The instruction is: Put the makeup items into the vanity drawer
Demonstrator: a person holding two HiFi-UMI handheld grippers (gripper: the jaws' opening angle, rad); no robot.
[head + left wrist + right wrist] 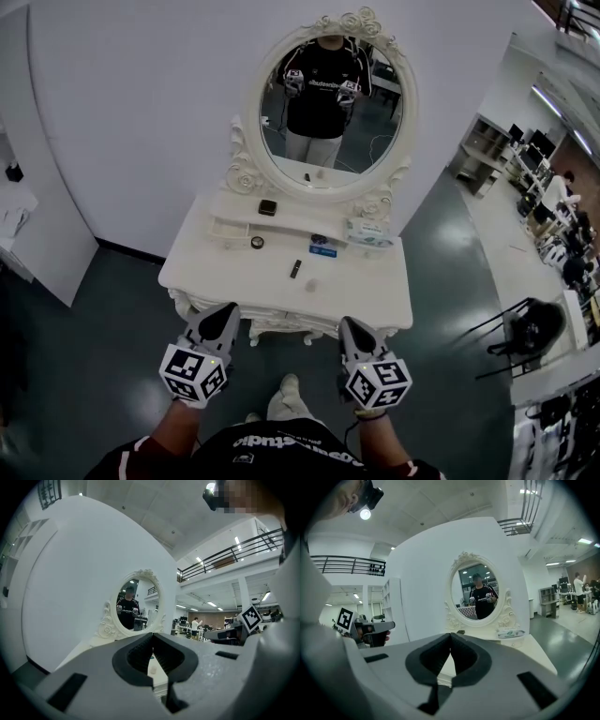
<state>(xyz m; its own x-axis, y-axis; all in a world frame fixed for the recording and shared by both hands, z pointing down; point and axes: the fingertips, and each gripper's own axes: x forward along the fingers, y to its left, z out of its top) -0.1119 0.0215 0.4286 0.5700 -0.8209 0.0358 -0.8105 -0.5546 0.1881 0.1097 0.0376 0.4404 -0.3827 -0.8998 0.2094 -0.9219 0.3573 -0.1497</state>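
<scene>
The white vanity table with an oval mirror stands in front of me. On its top lie a dark tube, a small round pot, a small pale item and a blue item. A dark compact sits on the raised shelf. My left gripper and right gripper hover side by side just short of the table's front edge, both shut with nothing in them. The left gripper and right gripper point at the mirror.
A pack of wipes lies at the table's back right. A white cabinet stands to the left and a black chair to the right. My shoes are on the dark floor just before the table.
</scene>
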